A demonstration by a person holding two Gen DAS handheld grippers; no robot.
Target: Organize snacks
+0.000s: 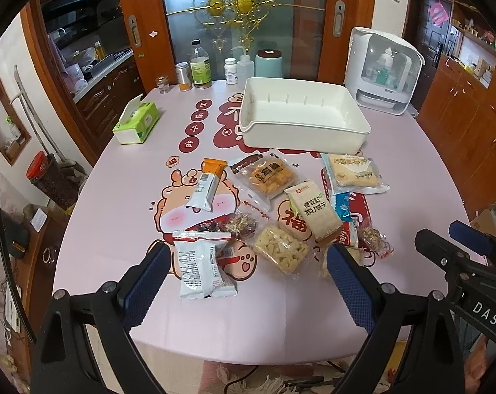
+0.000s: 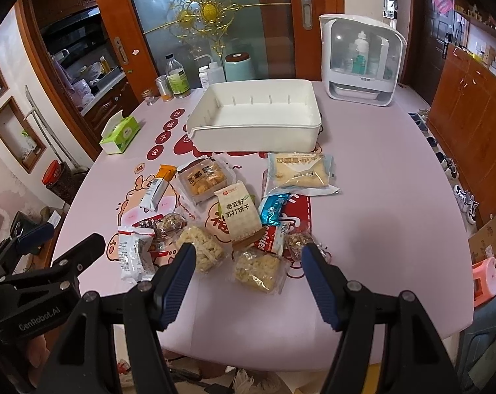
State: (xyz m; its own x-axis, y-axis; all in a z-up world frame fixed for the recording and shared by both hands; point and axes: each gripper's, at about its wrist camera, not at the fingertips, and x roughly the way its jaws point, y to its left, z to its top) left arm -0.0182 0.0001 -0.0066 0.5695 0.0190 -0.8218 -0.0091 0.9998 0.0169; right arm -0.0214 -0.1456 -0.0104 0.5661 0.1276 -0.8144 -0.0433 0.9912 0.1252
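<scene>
Several snack packets lie in a loose pile mid-table: a white-and-red packet, an orange-topped bar, a soda cracker pack, a puffed rice cake, and a pale bread packet. An empty white bin stands behind them. My left gripper is open above the table's near edge, in front of the white-and-red packet. My right gripper is open and empty, just in front of the rice cake.
A green tissue box sits at the left. Bottles and jars and a teal canister line the far edge. A white bottle steriliser stands at the far right.
</scene>
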